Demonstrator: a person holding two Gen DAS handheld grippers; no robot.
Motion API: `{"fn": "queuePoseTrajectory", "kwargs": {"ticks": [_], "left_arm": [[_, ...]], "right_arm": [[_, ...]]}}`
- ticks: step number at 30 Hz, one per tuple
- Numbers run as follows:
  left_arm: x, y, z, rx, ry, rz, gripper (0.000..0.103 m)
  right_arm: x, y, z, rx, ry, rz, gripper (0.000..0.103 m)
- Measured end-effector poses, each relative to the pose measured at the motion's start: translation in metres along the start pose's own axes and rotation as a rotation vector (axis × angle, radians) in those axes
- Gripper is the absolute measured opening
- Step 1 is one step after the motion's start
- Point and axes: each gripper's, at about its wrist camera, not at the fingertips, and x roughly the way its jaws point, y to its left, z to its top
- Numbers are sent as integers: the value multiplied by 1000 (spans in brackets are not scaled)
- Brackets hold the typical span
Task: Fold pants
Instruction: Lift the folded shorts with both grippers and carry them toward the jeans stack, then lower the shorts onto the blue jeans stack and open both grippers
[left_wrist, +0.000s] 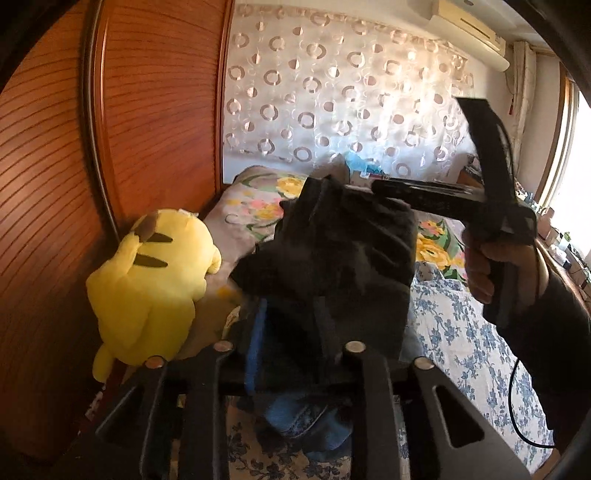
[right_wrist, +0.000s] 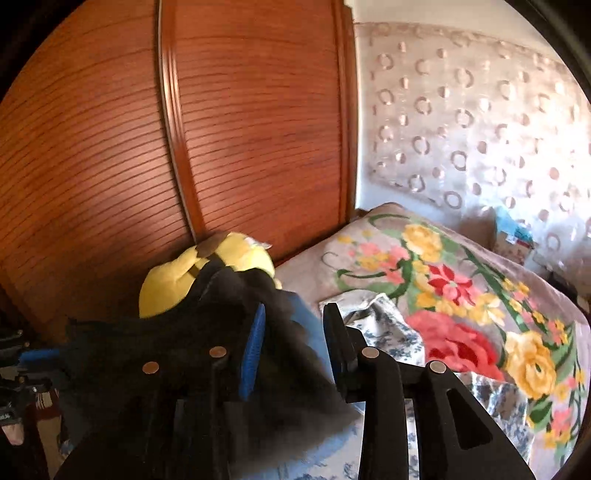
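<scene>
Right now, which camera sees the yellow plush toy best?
The left wrist view. There the yellow plush toy shows almost whole, lying by the wooden wardrobe next to the dark pants. In the right wrist view only its top peeks out; the pants hide the rest.

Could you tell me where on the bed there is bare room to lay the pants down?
Free: the flowered blanket between wardrobe and curtain, and the blue-print sheet nearer you. Crowded: the yellow plush toy by the wardrobe and the dark pants.
</scene>
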Motion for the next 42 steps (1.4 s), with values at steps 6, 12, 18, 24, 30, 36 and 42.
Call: {"fn": "queuePoseTrajectory", "kwargs": {"ticks": [6,12,18,24,30,36,42], "left_arm": [[3,-10,5,25,-25,-25,65],[19,-23,1,62,8,-33,65],[32,-18,-8,62,49,-7,65],[44,-14,-14,71,84,18,65],[54,-8,-19,54,93,11,65],[58,-8,-24,46,84,6,67],[60,-10,-26,63,67,6,76]], "right_arm": [[-45,-3,-31,-1,-25,89,34],[-54,5,-48,-25,15,118,34],[-29,2,-34,-9,51,84,34],[-14,6,-27,13,53,46,34],[5,15,-33,7,72,22,34],[15,10,-36,34,75,30,34],[-3,18,-37,18,43,16,34]]}}
